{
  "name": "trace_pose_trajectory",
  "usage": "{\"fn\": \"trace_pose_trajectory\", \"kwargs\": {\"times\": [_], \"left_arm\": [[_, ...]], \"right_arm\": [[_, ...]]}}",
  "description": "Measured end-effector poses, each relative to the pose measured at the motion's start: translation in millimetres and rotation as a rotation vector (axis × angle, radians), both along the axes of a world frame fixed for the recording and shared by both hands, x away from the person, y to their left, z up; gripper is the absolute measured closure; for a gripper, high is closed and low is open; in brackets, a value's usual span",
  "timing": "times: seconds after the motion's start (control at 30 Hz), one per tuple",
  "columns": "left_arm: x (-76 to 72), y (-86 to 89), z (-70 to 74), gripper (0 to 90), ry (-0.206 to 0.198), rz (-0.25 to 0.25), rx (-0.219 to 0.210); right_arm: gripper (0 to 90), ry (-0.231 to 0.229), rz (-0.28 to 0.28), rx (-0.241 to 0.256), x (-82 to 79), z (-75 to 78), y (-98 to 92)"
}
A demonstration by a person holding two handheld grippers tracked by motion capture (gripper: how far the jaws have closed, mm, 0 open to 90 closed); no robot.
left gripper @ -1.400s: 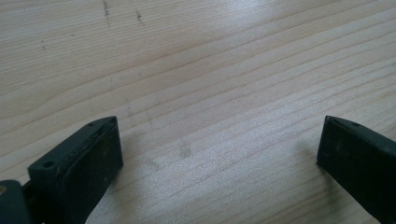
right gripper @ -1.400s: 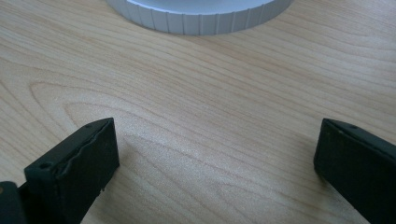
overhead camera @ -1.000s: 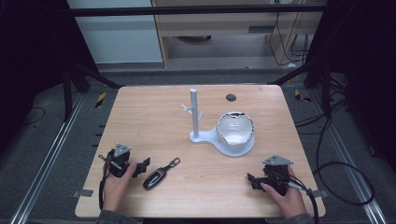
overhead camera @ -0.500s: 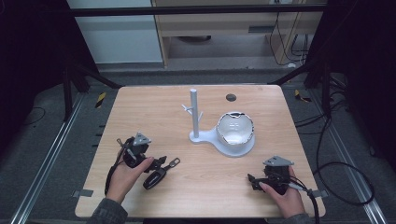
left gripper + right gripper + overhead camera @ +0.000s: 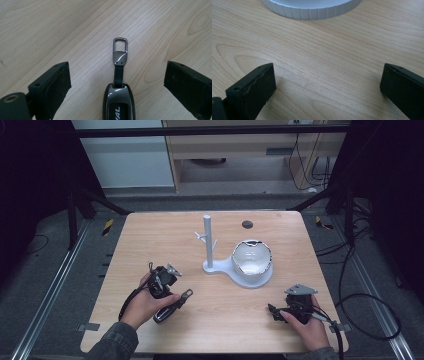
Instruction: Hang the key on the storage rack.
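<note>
Since the earlier frame, the left gripper point(image 5: 169, 292) is being brought over the key fob point(image 5: 119, 100) at the table's 7 o'clock, jaws wide and empty astride it, risking a skid on closing; the right gripper point(image 5: 280, 311) is being held wide, empty.

Your key fob point(image 5: 167, 309) lies flat on the wooden table point(image 5: 150, 235), well apart from the white stand point(image 5: 240, 265) and nearer to you, off its post side. It is a dark, glossy, elongated fob with white lettering on its face; you can read only "VAL" in the left gripper view. A short black strap runs from its narrow end to a small metal clasp point(image 5: 120, 58), which carries an open rectangular metal loop point(image 5: 120, 45). The loop end points toward the stand. The strap lies straight, in line with the fob.
</note>
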State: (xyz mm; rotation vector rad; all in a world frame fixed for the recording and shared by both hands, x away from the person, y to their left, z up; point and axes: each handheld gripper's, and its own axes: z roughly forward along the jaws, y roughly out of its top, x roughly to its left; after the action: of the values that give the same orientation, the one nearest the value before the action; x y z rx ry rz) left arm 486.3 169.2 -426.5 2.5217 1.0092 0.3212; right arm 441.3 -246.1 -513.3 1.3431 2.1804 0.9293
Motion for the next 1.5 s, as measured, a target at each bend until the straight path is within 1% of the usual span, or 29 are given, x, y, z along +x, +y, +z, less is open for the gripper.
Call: {"fn": "trace_pose_trajectory", "kwargs": {"times": [0.07, 0.1, 0.13, 0.23, 0.4, 0.43, 0.47, 0.5, 0.53, 0.57, 0.63, 0.67, 0.73, 0.8, 0.83, 0.87, 0.9, 0.93, 1.0, 1.07, 1.1, 1.17, 1.27, 1.3, 1.43, 1.5], "left_arm": [[1.2, -6.4, 1.6, 6.7, 0.014, -0.012, 0.020], [1.6, -10.1, 2.7, 7.1, 0.017, -0.025, 0.033], [1.9, -12.2, 3.0, 7.1, 0.019, -0.029, 0.038], [3.6, -19.7, 2.4, 8.5, 0.036, -0.051, 0.077], [8.9, -30.8, -2.2, 17.1, 0.087, -0.076, 0.093], [10.0, -32.4, -2.9, 21.2, 0.101, -0.088, 0.099], [11.1, -34.0, -3.8, 23.4, 0.113, -0.091, 0.103], [12.1, -35.3, -4.3, 24.4, 0.118, -0.093, 0.109], [12.1, -35.3, -4.3, 27.9, 0.118, -0.093, 0.109], [13.5, -37.3, -5.6, 29.8, 0.136, -0.099, 0.115], [14.0, -38.3, -6.7, 30.6, 0.141, -0.099, 0.121], [14.4, -39.1, -8.1, 30.6, 0.147, -0.103, 0.131], [15.1, -40.7, -12.9, 30.7, 0.165, -0.115, 0.160], [16.4, -40.7, -15.3, 31.6, 0.178, -0.108, 0.179], [16.4, -40.7, -15.3, 32.9, 0.178, -0.108, 0.179], [18.2, -39.7, -16.8, 35.0, 0.190, -0.092, 0.184], [18.2, -39.7, -16.8, 36.2, 0.190, -0.092, 0.184], [19.8, -38.1, -18.3, 37.6, 0.202, -0.084, 0.191], [20.7, -37.2, -19.2, 38.7, 0.209, -0.084, 0.195], [21.9, -35.6, -21.4, 42.7, 0.225, -0.081, 0.194], [24.0, -33.9, -22.5, 46.9, 0.231, -0.080, 0.197], [25.1, -33.1, -22.9, 48.2, 0.238, -0.078, 0.196], [28.1, -30.9, -25.3, 55.2, 0.240, -0.086, 0.196], [29.5, -30.1, -26.8, 56.2, 0.256, -0.095, 0.199], [32.1, -28.7, -30.7, 58.7, 0.269, -0.095, 0.210], [32.9, -28.5, -31.1, 59.9, 0.271, -0.093, 0.209]], "right_arm": [[0.5, 0.004, -0.005, 0.005, -1.2, 0.3, 0.2], [0.6, -0.001, -0.004, -0.003, -1.4, -0.1, -0.3], [0.5, 0.001, -0.008, 0.002, -2.2, -0.1, 0.2], [0.5, 0.000, -0.009, 0.000, -2.9, 0.0, 0.1], [0.5, 0.002, -0.011, 0.004, -3.3, 0.1, 0.3], [0.5, 0.003, -0.011, 0.003, -3.3, 0.1, 0.3], [0.5, 0.002, -0.011, 0.003, -3.3, 0.1, 0.3], [0.5, 0.003, -0.011, 0.003, -3.3, 0.1, 0.3], [0.5, 0.003, -0.012, 0.004, -3.3, 0.1, 0.4], [0.5, 0.011, -0.016, 0.011, -3.7, 0.6, 0.8], [0.5, 0.011, -0.016, 0.011, -3.7, 0.7, 0.7], [0.5, 0.002, -0.012, 0.002, -3.3, -0.1, 0.3], [0.5, 0.002, -0.012, 0.002, -3.3, -0.1, 0.3], [0.5, 0.002, -0.012, 0.002, -3.3, -0.1, 0.3], [0.5, 0.002, -0.012, 0.002, -3.3, -0.1, 0.3], [0.5, 0.001, -0.011, 0.001, -3.3, -0.1, 0.2], [0.5, 0.001, -0.011, 0.001, -3.3, -0.1, 0.2], [0.5, 0.001, -0.011, 0.001, -3.3, -0.1, 0.2], [0.5, 0.001, -0.011, 0.001, -3.3, -0.1, 0.3], [0.5, 0.001, -0.012, 0.003, -3.3, -0.1, 0.4], [0.5, 0.001, -0.012, 0.002, -3.3, -0.1, 0.3], [0.5, 0.001, -0.012, 0.002, -3.3, -0.1, 0.3], [0.5, 0.001, -0.012, 0.002, -3.3, -0.1, 0.3], [0.5, 0.001, -0.012, 0.002, -3.3, -0.1, 0.3], [0.5, 0.001, -0.012, 0.002, -3.4, -0.1, 0.3], [0.5, 0.001, -0.012, 0.002, -3.4, -0.1, 0.4]]}}
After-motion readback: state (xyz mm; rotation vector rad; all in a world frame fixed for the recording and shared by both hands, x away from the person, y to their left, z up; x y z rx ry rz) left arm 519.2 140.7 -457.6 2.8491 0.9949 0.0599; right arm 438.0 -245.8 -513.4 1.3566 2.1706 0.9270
